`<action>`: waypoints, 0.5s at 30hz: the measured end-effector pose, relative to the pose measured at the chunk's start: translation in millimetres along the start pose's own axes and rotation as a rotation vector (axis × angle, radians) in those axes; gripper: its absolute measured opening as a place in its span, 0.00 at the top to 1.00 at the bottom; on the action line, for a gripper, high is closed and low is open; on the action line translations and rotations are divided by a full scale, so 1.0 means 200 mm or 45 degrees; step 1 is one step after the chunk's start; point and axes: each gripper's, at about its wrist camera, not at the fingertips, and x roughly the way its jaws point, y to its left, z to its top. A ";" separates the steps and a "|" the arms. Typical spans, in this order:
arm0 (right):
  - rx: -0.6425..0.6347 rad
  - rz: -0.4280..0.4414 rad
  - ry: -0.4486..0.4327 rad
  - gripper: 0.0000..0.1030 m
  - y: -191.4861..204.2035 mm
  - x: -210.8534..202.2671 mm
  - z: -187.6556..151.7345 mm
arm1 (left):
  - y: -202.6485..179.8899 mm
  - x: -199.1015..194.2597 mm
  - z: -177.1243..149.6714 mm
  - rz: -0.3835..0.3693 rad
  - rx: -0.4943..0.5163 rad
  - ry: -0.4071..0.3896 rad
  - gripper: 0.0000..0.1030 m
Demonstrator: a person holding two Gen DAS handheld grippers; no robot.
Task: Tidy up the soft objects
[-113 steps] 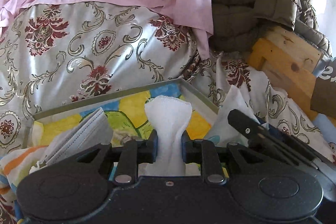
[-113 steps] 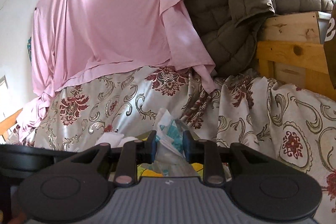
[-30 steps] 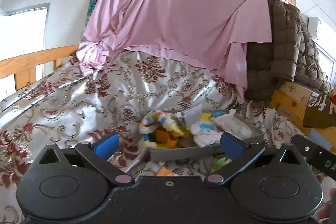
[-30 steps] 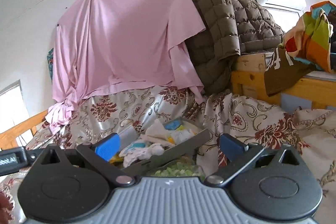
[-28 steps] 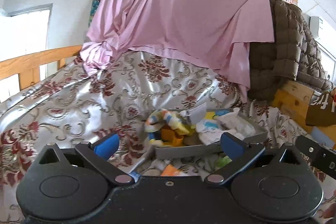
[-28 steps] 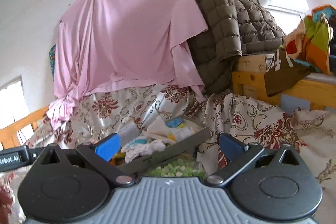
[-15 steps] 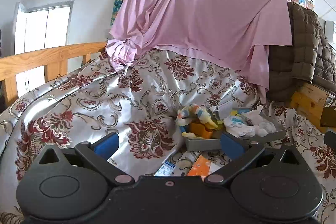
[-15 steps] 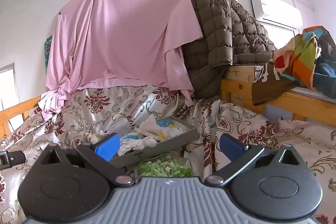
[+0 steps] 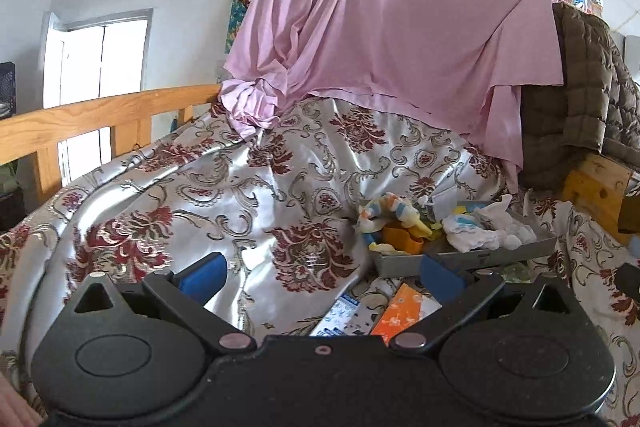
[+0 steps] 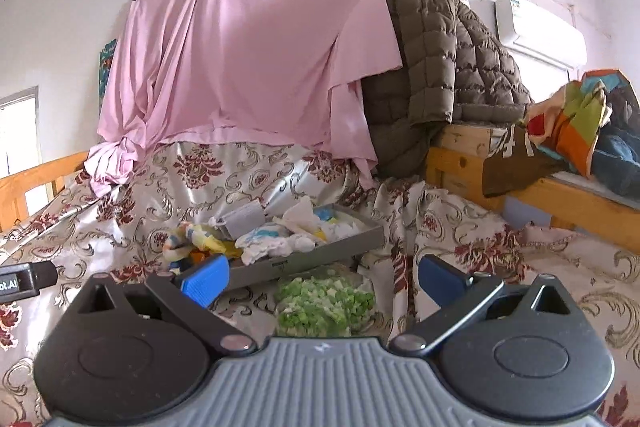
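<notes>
A grey tray (image 9: 472,261) (image 10: 320,255) sits on the floral bedspread, filled with soft items: a pastel striped cloth (image 9: 390,213) (image 10: 192,237), white cloths (image 9: 486,233) (image 10: 276,245), a grey face mask (image 10: 244,221) and white tissue (image 10: 300,213). My left gripper (image 9: 322,273) is open and empty, well back from the tray, which lies ahead to its right. My right gripper (image 10: 322,275) is open and empty too, just short of the tray's near wall.
A clear bag of green pieces (image 10: 326,303) lies in front of the tray. An orange packet (image 9: 404,311) and a blue-white packet (image 9: 340,315) lie near the left gripper. A wooden bed rail (image 9: 100,119), pink sheet (image 9: 400,27), brown quilted jacket (image 10: 436,67) and wooden bunk (image 10: 540,195) surround the bed.
Both grippers let go of the cloths they held in the tray, opened, and pulled back and up. The tray now sits farther away in both views.
</notes>
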 end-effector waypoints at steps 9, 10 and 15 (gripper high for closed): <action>0.001 0.025 0.032 0.00 0.03 -0.11 -0.04 | 0.08 -0.08 -0.03 0.039 -0.008 0.030 0.01; -0.004 0.029 0.036 0.00 0.03 -0.11 -0.04 | 0.09 -0.09 -0.03 0.047 0.004 0.034 0.01; -0.020 0.045 0.050 0.00 0.05 -0.12 -0.04 | 0.15 -0.12 -0.06 0.108 0.002 0.035 0.01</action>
